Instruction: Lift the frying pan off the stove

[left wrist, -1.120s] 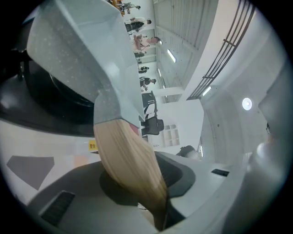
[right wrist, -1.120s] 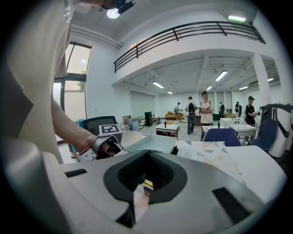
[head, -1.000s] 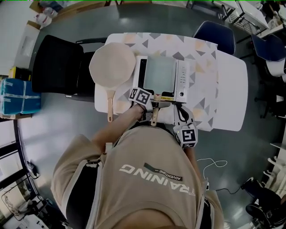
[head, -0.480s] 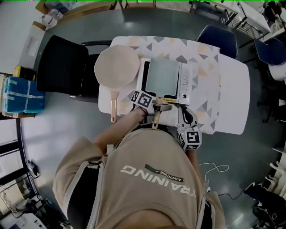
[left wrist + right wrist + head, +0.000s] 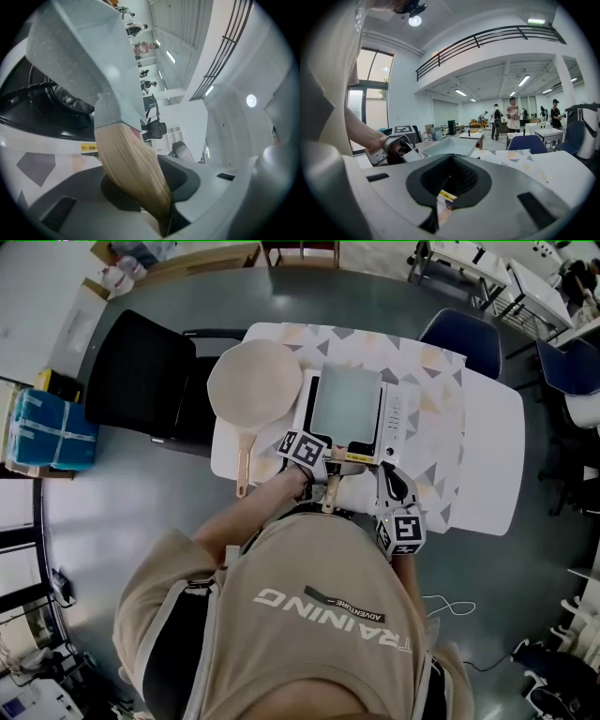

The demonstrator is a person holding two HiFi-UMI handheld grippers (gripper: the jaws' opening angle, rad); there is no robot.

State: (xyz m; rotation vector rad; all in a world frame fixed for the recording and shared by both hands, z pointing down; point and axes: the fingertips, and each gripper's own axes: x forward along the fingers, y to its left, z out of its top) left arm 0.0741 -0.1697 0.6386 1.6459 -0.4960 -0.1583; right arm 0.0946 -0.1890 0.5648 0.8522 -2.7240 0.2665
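I see two pans, and both look empty. The square grey frying pan (image 5: 347, 399) shows a bare inside in the head view. The round beige pan (image 5: 253, 381) to its left on the worktop (image 5: 487, 446) has nothing in it that I can make out.

The frying pan lies over the stove (image 5: 396, 418) in the upper middle of the head view, with its wooden handle (image 5: 329, 491) pointing down the frame towards me. My left gripper (image 5: 319, 463) is clamped on that handle. In the left gripper view the handle runs straight down between the jaws, and the pan's speckled underside stands tilted above the black burner ring, clear of it.

My right gripper (image 5: 386, 474) sits just right of the handle at the stove's near edge, not touching the pan. Its jaws are drawn together to a narrow slit with nothing in them.
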